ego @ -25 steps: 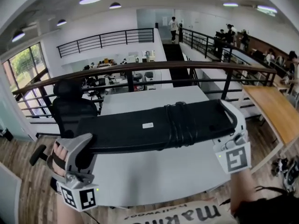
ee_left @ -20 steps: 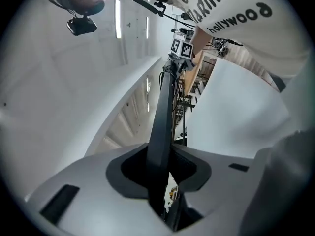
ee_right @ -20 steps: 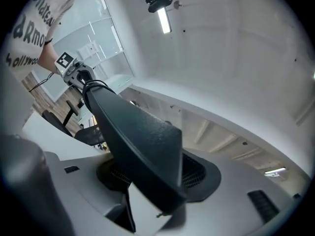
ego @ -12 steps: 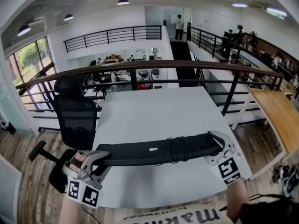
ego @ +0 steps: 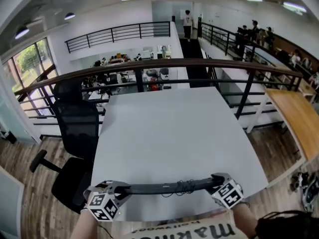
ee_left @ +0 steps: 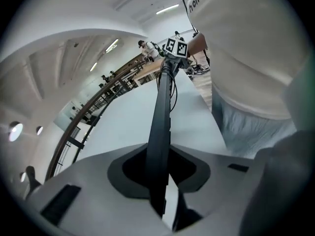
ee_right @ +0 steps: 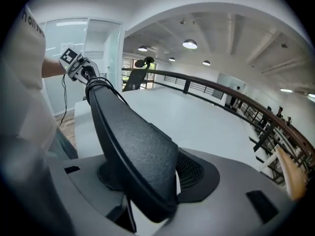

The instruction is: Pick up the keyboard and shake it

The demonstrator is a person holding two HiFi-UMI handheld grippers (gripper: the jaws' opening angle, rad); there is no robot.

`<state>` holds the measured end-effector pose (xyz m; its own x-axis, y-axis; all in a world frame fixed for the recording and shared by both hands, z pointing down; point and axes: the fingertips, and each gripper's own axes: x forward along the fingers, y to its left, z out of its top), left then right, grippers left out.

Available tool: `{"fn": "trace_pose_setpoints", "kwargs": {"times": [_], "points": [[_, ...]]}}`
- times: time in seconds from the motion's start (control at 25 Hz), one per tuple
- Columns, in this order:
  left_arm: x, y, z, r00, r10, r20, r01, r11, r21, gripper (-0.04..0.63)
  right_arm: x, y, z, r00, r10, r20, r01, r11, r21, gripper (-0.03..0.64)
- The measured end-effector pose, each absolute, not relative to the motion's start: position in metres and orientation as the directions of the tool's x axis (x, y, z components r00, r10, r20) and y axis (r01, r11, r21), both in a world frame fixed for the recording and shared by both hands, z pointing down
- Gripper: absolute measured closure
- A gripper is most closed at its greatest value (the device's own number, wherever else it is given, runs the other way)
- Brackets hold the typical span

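My left hand-held gripper (ego: 121,188) is clamped on the left end of the black keyboard (ego: 164,187). The keyboard is held edge-on over the near edge of the white worktop (ego: 174,128), with a cable (ego: 185,186) wrapped round it. My right hand-held gripper (ego: 218,183) grips the right end — its jaws have just closed in a little on it.
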<state>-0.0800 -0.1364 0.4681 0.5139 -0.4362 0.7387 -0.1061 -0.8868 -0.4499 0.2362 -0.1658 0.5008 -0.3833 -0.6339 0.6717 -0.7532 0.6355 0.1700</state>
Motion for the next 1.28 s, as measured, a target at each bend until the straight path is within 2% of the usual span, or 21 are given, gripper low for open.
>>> {"fn": "trace_pose_setpoints", "kwargs": {"times": [0.44,0.64,0.84,1.08,1.28], "points": [[-0.071,-0.132,0.521,0.515,-0.282,0.809,-0.135,-0.959,-0.249,0.506,0.249,-0.157,0.549,-0.362,-0.502,0.786,-0.728,0.679,0.098,0.382],[-0.066,-0.139,0.526,0.504,-0.194,0.841,-0.118,-0.981,-0.156,0.506,0.253,-0.156,0.563,-0.378,-0.422,0.824,-0.748,0.663,-0.004,0.380],[-0.067,-0.152,0.524,0.494,-0.189,0.849,-0.106,-0.982,-0.157,0.505,0.253,-0.164,0.567,-0.380,-0.411,0.829,-0.761,0.648,-0.027,0.380],[-0.062,-0.163,0.516,0.518,-0.103,0.849,-0.126,-0.991,-0.043,0.499,0.255,-0.170,0.567,-0.410,-0.358,0.839,-0.732,0.678,-0.068,0.380],[-0.063,-0.176,0.513,0.584,-0.143,0.799,-0.172,-0.984,-0.051,0.469,0.250,-0.173,0.565,-0.442,-0.378,0.814,-0.736,0.671,-0.089,0.380]]}}
